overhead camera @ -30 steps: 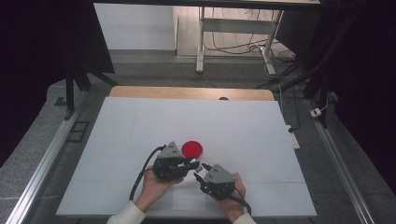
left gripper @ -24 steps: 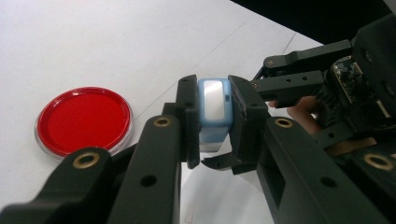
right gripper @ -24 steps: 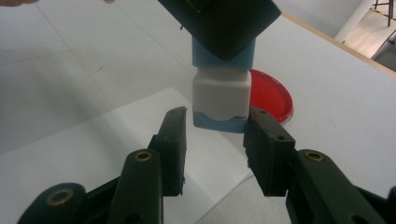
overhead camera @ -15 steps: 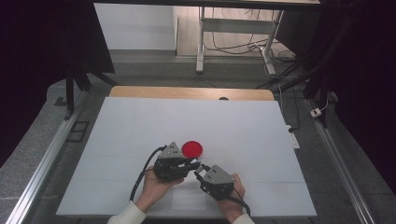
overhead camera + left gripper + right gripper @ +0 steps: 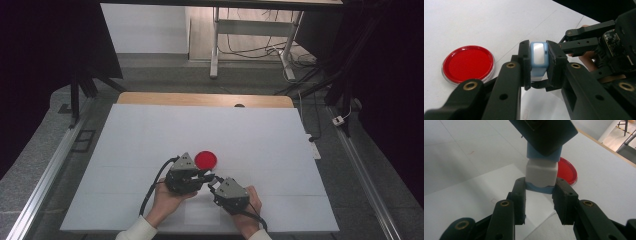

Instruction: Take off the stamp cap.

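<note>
At lower centre, the left gripper [image 5: 206,177] and right gripper [image 5: 214,184] clamp opposite ends of a small blue-and-white case [image 5: 539,61], its long axis running between them.

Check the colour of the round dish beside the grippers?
Red, with a clear rim. The dish shows best in the left gripper view.

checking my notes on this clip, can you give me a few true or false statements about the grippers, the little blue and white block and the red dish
1. The left gripper is shut on the blue and white block. True.
2. The right gripper has its jaws wide open, clear of the block. False: its jaws have just closed on the block's lower blue end.
3. The red dish is held between the jaws. False: it lies on the white table, beside the grippers.
4. Both grippers grip the same block, at opposite ends. True.
5. The red dish is stacked on the block. False: they are apart.
</note>
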`<state>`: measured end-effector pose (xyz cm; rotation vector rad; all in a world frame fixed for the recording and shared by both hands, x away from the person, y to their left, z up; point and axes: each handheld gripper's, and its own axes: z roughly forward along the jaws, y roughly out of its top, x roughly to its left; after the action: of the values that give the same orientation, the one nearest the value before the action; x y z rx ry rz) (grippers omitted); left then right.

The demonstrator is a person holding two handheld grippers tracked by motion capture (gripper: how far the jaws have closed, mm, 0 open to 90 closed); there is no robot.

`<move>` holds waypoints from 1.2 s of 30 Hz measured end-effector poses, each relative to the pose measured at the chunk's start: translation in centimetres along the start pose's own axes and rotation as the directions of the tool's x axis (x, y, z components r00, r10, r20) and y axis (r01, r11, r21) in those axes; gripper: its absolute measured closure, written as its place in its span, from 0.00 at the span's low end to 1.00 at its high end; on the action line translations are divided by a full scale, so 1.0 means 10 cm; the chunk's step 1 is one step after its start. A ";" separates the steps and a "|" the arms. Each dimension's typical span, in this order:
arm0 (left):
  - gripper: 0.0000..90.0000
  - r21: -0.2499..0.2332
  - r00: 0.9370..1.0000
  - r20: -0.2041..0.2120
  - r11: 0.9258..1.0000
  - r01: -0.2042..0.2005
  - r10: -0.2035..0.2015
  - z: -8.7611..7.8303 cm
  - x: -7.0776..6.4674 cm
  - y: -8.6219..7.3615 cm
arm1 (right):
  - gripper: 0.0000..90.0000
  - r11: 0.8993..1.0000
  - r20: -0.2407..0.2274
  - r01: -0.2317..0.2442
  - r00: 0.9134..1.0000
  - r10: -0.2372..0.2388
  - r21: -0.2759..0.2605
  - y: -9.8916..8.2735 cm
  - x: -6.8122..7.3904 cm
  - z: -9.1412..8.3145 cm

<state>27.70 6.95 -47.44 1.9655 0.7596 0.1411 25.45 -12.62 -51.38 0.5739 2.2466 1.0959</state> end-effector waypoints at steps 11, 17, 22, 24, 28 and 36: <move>0.84 -0.008 1.000 0.000 1.000 0.007 -0.007 -0.01 0.01 0.00 | 0.72 1.000 0.016 0.009 1.000 -0.009 -0.006 0.00 0.00 -0.01; 0.84 -0.004 1.000 0.002 1.000 0.012 -0.012 -0.01 0.02 -0.01 | 0.72 1.000 0.018 0.013 1.000 -0.013 0.003 0.00 0.00 -0.01; 0.84 -0.006 1.000 0.007 1.000 0.017 -0.017 -0.01 0.03 -0.01 | 0.72 1.000 0.017 0.028 0.999 -0.028 0.004 0.00 0.00 -0.01; 0.84 -0.006 1.000 0.008 1.000 0.018 -0.018 -0.01 0.03 -0.01 | 0.72 0.999 0.014 0.036 0.999 -0.036 0.008 0.00 -0.01 -0.01; 0.84 -0.005 1.000 0.011 1.000 0.022 -0.022 -0.01 0.03 -0.01 | 0.72 0.999 0.012 0.049 0.999 -0.049 0.008 0.00 -0.01 -0.01; 0.84 -0.011 1.000 0.015 1.000 0.025 -0.025 -0.01 0.03 -0.02 | 0.72 0.999 0.007 0.037 0.999 -0.037 0.001 0.00 -0.01 -0.02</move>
<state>27.85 7.29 -47.61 1.9435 0.7717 0.1150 25.45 -12.80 -51.24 0.5335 2.2433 1.0727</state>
